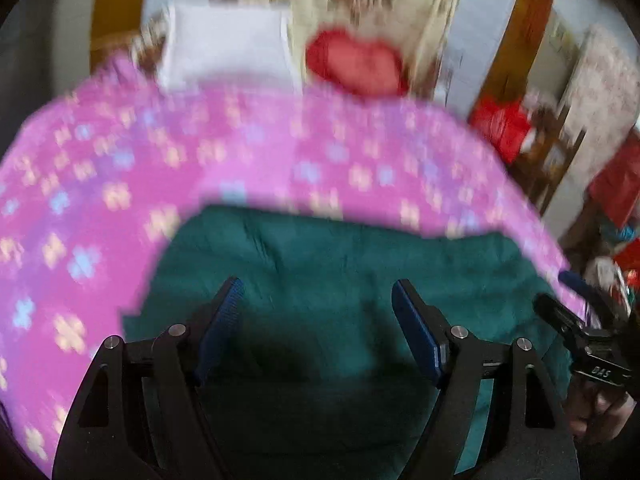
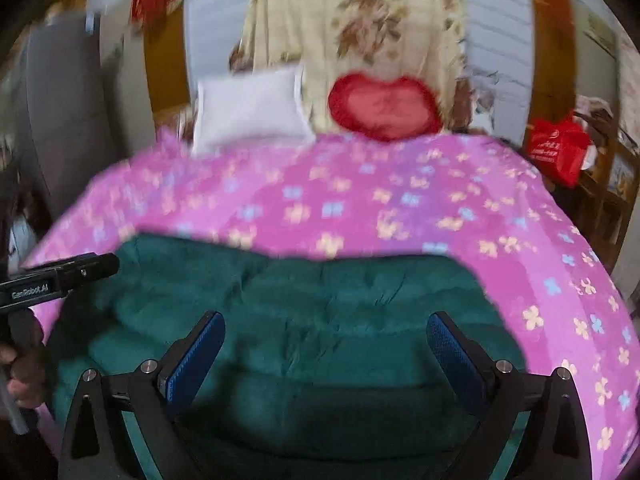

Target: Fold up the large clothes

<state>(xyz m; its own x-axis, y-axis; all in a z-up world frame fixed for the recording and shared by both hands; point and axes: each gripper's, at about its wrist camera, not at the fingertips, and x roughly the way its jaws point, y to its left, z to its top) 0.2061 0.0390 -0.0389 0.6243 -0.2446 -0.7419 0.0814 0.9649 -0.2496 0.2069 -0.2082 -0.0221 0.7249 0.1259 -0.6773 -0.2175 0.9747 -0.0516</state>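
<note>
Lying rumpled on the pink floral bedspread (image 2: 400, 200), the plush teal garment (image 2: 320, 340) (blurred) is sitting beneath both grippers, left (image 1: 318, 304) and right (image 2: 326, 344), fingers spread, empty.

The left gripper (image 1: 318, 292) points forward and down, its blue-padded fingers (image 1: 224, 316) spread apart with nothing between them. The right gripper (image 2: 326, 326) tilts down likewise, jaws wide and empty. Each shows at the edge of the other's view, held by a hand (image 2: 24, 368) on its grip; the right hand (image 1: 600, 412) is partly visible.
</note>
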